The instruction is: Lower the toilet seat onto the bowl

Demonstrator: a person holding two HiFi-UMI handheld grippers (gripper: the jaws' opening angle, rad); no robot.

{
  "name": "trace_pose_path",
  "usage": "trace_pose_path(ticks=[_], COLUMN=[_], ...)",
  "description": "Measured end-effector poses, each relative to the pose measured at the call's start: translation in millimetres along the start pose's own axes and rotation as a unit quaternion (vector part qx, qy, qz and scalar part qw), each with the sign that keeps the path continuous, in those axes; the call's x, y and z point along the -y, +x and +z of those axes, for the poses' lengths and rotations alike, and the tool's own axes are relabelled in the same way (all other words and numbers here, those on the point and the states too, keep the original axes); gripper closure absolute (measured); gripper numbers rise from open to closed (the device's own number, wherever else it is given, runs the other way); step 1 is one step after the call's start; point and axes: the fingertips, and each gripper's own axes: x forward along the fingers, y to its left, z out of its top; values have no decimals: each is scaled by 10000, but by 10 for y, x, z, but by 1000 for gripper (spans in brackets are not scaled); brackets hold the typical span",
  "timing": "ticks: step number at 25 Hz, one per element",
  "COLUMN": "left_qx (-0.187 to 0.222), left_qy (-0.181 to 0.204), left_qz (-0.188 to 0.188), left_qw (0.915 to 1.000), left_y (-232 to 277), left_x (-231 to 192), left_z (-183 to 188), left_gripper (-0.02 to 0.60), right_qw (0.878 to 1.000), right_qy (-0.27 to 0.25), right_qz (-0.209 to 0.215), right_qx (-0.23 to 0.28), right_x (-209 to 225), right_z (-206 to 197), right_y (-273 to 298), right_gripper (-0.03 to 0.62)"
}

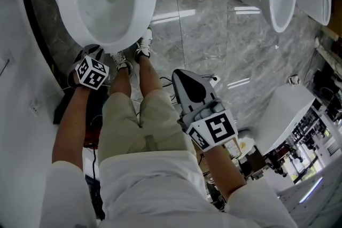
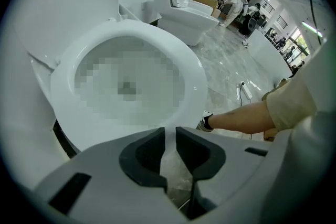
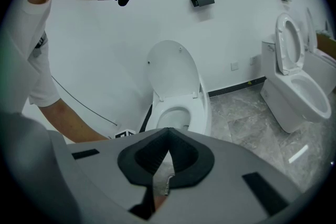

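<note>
The white toilet seat point(image 1: 67, 5) lies flat on the bowl, and its lid point(image 3: 173, 68) stands up against the wall. In the left gripper view the seat ring point(image 2: 190, 77) fills the middle, with the lid point(image 2: 63, 2) raised behind it. My left gripper point(image 1: 93, 50) hangs just in front of the bowl's front rim, apart from it; its jaws point(image 2: 169, 131) stand a narrow gap apart with nothing between them. My right gripper point(image 1: 179, 73) is held back over the floor to the right of the toilet, jaws point(image 3: 168, 131) shut and empty.
The person's legs and shoes point(image 1: 133, 53) stand right at the bowl's front. A white wall runs along the left. A second toilet point(image 3: 299, 86) with its seat raised stands to the right, and another white fixture point(image 1: 283, 109) sits lower right. The floor is grey marble tile point(image 1: 203, 18).
</note>
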Motion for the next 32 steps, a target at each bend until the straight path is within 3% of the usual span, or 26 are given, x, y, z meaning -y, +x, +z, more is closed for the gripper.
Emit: trace_pose_path(ticks=[3,9,19,27,32], left_qx=[41,68,606,1409,1903], left_qy=[-104,-736,-798,-1329,-1739], left_qz=[52,-67,38,501,849], left_qw=[9999,9972,9950,9798,9625], left_y=[11,-27,-597,-1592,-2379], left_x=[-11,-29,-102,-375,-543], left_z=[-11,-4,398,799,950], left_gripper=[511,535,575,575,575], right_qw=[10000,9998,9973,9892,9799], right_qy=[21,-60,-427,-865,-1242], right_qz=[22,119,62,550,766], right_qx=[35,145,597,1052,1362], right_x=[5,-54,-207,-632,-975], right_z=[-19,62,596,1202,1682], right_y=[20,-122,-452,-690,-853], right_gripper=[597,597,597,597,597])
